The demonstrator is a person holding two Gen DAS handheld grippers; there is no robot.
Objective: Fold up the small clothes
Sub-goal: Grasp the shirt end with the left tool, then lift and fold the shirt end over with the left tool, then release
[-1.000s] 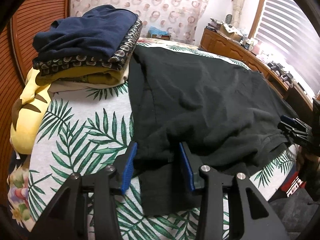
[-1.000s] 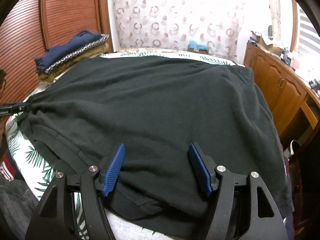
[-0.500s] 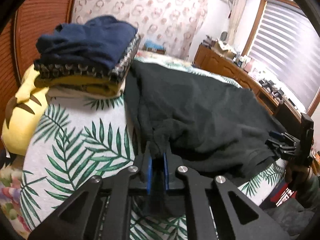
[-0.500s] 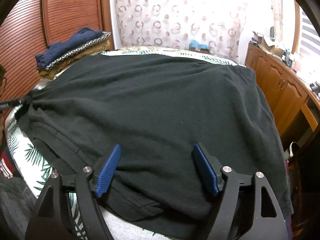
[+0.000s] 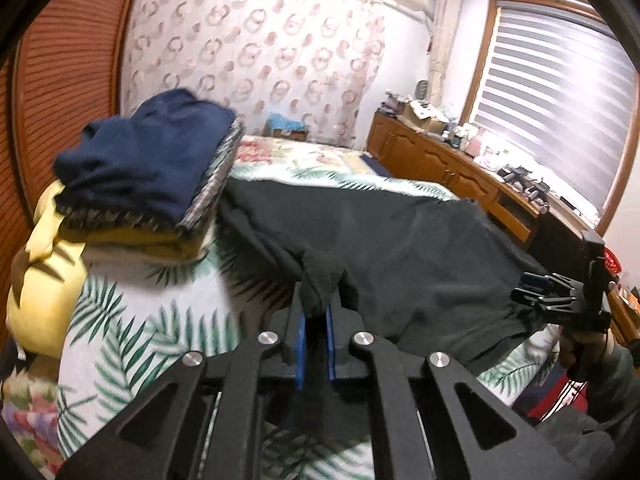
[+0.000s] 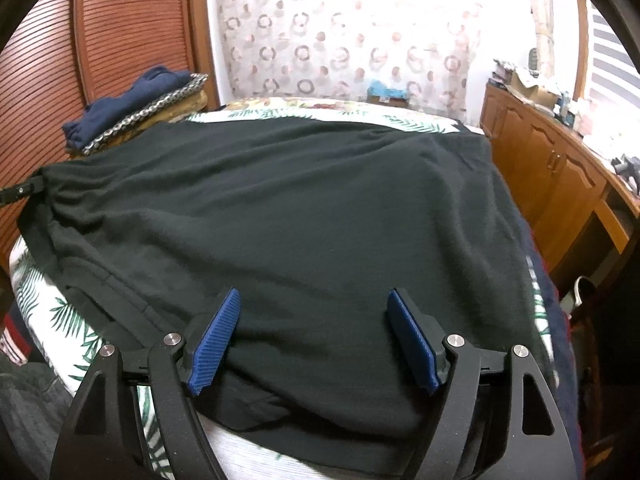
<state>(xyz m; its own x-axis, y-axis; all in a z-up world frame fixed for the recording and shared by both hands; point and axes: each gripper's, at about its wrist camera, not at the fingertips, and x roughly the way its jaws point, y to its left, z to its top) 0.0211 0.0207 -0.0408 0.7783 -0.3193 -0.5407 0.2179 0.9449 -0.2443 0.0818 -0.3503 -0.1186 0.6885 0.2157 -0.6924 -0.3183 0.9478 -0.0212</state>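
Observation:
A large black garment (image 6: 288, 216) lies spread over the leaf-print bed cover (image 5: 136, 344); it also shows in the left wrist view (image 5: 400, 248). My left gripper (image 5: 316, 320) is shut on a pinch of the garment's near-left edge and lifts it a little. It shows at the left edge of the right wrist view (image 6: 24, 190). My right gripper (image 6: 312, 332) is open, its blue pads (image 6: 216, 336) astride the garment's near edge. It also shows in the left wrist view (image 5: 536, 284), at the garment's right corner.
A stack of folded clothes (image 5: 148, 176), navy on top, sits at the bed's far left, over a yellow cushion (image 5: 44, 280). A wooden cabinet (image 6: 552, 176) with clutter runs along the right, under a blinded window (image 5: 560, 112). A wooden slatted door (image 6: 132, 32) is at left.
My left gripper closed on the garment's edge and has raised it, tilting the view upward. My right gripper stayed open and crept slightly forward over the near edge.

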